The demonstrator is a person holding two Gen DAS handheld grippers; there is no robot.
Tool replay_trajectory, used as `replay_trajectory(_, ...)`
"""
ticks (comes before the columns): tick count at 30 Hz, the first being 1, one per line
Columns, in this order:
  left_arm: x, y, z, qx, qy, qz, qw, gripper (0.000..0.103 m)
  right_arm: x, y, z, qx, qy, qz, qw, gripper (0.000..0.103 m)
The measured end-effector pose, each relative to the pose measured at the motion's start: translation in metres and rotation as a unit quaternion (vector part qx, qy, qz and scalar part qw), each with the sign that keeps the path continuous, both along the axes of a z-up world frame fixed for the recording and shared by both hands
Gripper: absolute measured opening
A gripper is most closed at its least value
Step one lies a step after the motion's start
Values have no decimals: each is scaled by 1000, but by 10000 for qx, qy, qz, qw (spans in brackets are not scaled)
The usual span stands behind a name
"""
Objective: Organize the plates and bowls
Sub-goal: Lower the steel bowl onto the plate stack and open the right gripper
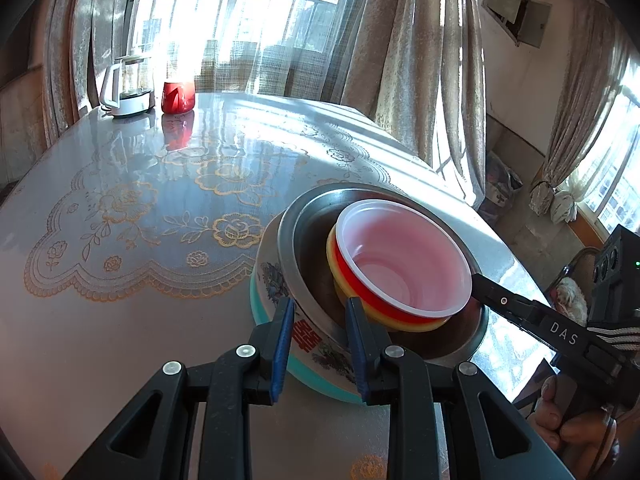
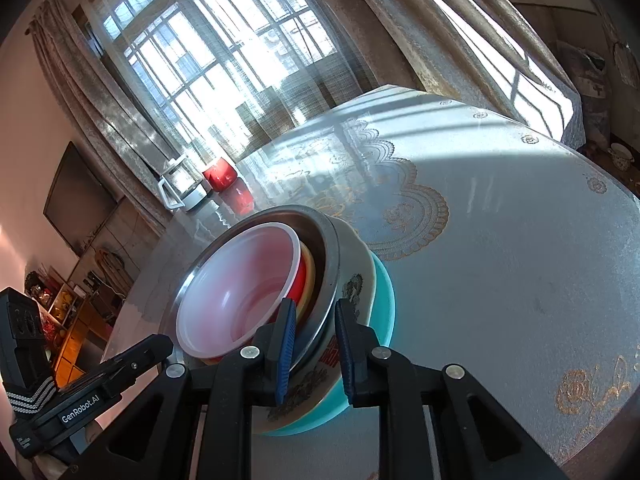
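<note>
A nested stack stands on the table: a teal plate [image 1: 262, 312] at the bottom, then a white patterned bowl [image 1: 308, 340], a steel bowl [image 1: 312, 216], a yellow bowl [image 1: 400, 326] and a red bowl [image 1: 400, 264] with a white inside. My left gripper [image 1: 320, 340] is shut across the near rims of the patterned and steel bowls. My right gripper [image 2: 316, 344] clamps the same two rims from the opposite side, one pad inside the steel bowl [image 2: 324, 256], the other outside the patterned bowl [image 2: 356, 280]. Its finger [image 1: 504, 301] shows at the stack's right edge.
A white kettle [image 1: 128, 88] and a red cup [image 1: 178, 96] stand at the table's far edge. The lace-patterned tablecloth [image 1: 140, 220] spreads left of the stack. A hand [image 1: 560, 412] holds the right gripper's handle. Curtains hang behind the table.
</note>
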State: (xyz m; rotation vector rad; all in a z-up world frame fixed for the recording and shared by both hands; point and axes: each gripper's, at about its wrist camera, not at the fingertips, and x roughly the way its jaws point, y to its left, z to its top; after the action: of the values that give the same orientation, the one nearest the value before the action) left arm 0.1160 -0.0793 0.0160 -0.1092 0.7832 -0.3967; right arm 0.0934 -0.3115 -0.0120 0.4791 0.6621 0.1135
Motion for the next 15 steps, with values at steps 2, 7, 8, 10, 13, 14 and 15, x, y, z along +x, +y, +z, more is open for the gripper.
replay_trajectory(2,-1,1,0,0,-12,12,10000,27,-1,1,0,-26,-1,6,10000,20)
replay_trajectory(7,-3,2,2,5,-46,42,10000,27,-1,3,0,-54,-1,34,10000,20)
replay_trajectory(8,-4,1,2,3,-53,47,10000,27,-1,3,0,-50,-3,37,10000,20)
replay_trajectory(10,-4,2,2,-7,-62,55,10000,27,-1,3,-1,-58,-7,38,10000,20)
replay_trajectory(13,-7,3,2,-11,-76,88,9999,27,-2,4,0,-102,-16,44,9999,20)
replay_trajectory(14,-8,4,3,-3,-87,108,9999,27,-2,5,0,-101,-17,45,9999,20)
replay_trajectory(15,-8,4,3,15,-101,131,9999,27,-2,5,0,-97,-17,45,9999,20)
